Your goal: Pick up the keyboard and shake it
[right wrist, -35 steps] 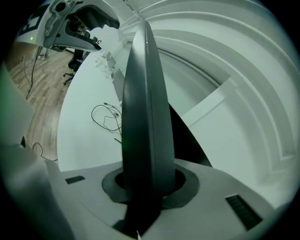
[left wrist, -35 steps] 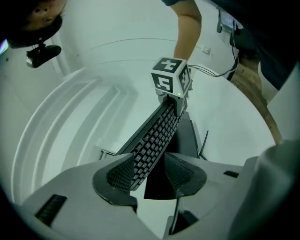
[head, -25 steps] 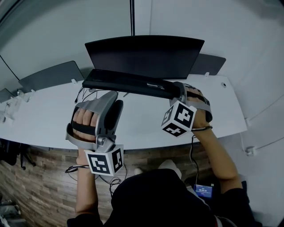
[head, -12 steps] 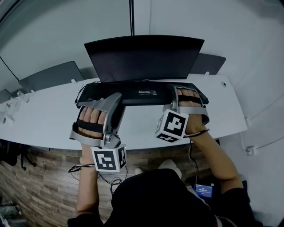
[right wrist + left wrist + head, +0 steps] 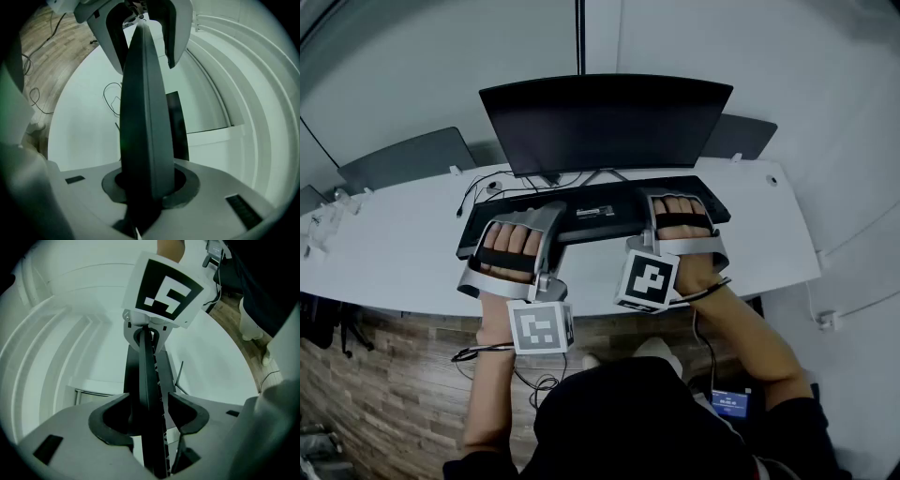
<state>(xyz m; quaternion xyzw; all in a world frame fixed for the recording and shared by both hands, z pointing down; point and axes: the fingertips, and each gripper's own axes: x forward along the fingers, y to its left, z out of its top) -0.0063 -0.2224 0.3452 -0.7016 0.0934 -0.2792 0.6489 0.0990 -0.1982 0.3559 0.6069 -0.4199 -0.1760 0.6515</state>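
The black keyboard (image 5: 595,211) lies crosswise over the white desk (image 5: 403,248), in front of the monitor. My right gripper (image 5: 654,214) is shut on its right end; in the right gripper view the pads (image 5: 180,185) press on the keyboard (image 5: 143,108). My left gripper (image 5: 551,223) is at the left end. Its jaws are opening, and the keyboard (image 5: 146,380) stands edge-on between them with a gap on each side of the left gripper (image 5: 150,416). Each gripper view shows the other gripper at the keyboard's far end: the right gripper's marker cube (image 5: 164,287) and the left gripper (image 5: 140,18).
A dark monitor (image 5: 605,122) stands right behind the keyboard, with cables (image 5: 487,192) at its foot. Grey panels (image 5: 403,159) rise behind the desk at left and right. The desk's front edge is close to my hands; wood-look floor (image 5: 384,394) lies below.
The keyboard has come down from in front of the monitor and toward me, with the right gripper. The left gripper has moved up onto its left end.
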